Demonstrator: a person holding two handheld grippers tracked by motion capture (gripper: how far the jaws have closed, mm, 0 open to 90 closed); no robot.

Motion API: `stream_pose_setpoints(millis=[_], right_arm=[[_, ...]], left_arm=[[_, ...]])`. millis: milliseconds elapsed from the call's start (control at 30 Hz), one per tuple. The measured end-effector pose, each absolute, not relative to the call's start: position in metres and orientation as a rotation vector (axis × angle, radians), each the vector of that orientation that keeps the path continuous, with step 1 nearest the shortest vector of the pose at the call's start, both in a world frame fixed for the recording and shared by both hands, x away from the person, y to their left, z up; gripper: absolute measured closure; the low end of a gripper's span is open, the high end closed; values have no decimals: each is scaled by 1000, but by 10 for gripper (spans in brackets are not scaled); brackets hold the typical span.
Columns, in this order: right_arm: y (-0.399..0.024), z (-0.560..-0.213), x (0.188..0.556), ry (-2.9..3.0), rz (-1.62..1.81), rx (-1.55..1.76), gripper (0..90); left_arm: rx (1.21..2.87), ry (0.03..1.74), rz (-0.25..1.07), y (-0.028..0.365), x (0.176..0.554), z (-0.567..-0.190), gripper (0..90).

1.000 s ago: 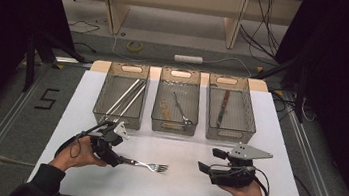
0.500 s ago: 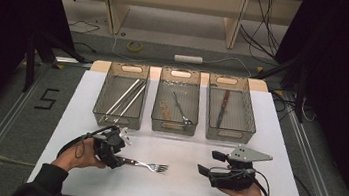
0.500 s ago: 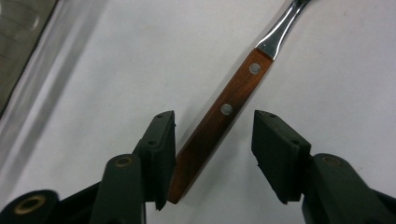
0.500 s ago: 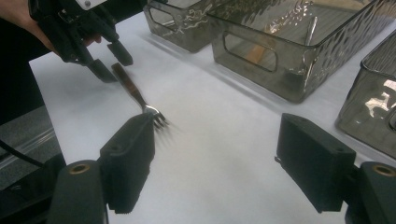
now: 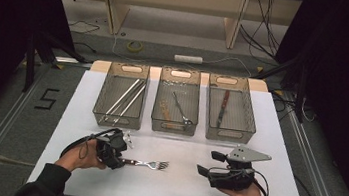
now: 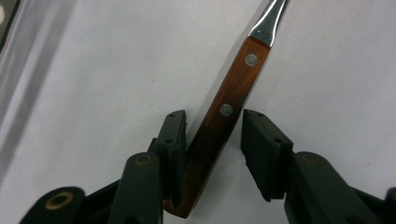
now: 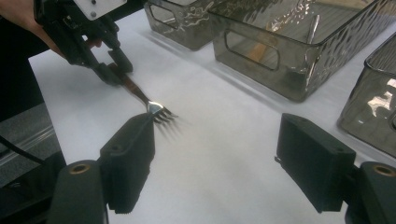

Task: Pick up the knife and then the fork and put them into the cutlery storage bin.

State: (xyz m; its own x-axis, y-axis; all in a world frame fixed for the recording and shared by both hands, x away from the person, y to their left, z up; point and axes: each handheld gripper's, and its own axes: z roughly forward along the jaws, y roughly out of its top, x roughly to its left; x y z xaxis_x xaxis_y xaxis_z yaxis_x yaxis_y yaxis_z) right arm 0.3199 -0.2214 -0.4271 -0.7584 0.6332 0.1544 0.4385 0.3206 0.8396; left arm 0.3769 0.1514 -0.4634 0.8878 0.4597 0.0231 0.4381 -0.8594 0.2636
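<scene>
We see the fork (image 5: 146, 164) lying flat on the white bench (image 5: 176, 189), in front of the middle bin (image 5: 174, 128) of the three clear bins, tines pointing toward the right hand-held gripper (image 5: 209, 164).

Our left hand-held gripper (image 5: 116, 155) is at the fork's wooden handle (image 6: 219, 126), left of the tines. Its jaws have just been closing, with the handle between them. In the left gripper view one pad (image 6: 175, 140) lies against the handle and the other (image 6: 261, 149) stands a little off it, so the handle is not yet clamped.

Our right hand-held gripper rests in the hand, right of the fork and apart from it, jaws wide open with nothing between them.
</scene>
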Motion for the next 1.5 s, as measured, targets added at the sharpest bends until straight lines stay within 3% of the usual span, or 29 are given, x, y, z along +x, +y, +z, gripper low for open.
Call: stream_pose_setpoints(millis=[467,800,1133,1500], right_arm=[[-221,-427,320,2384,1412,974,293],[-220,-427,320,2388,1412,970,293],[-216,-425,318,2397,1426,935,293],[-184,-422,303,2440,1406,715,292]], left_arm=[[2850,609,93,147,375,-462,743],[2827,643,89,149,375,-462,755],[2726,734,2,142,371,-445,756],[2695,674,-70,118,359,-430,756]])
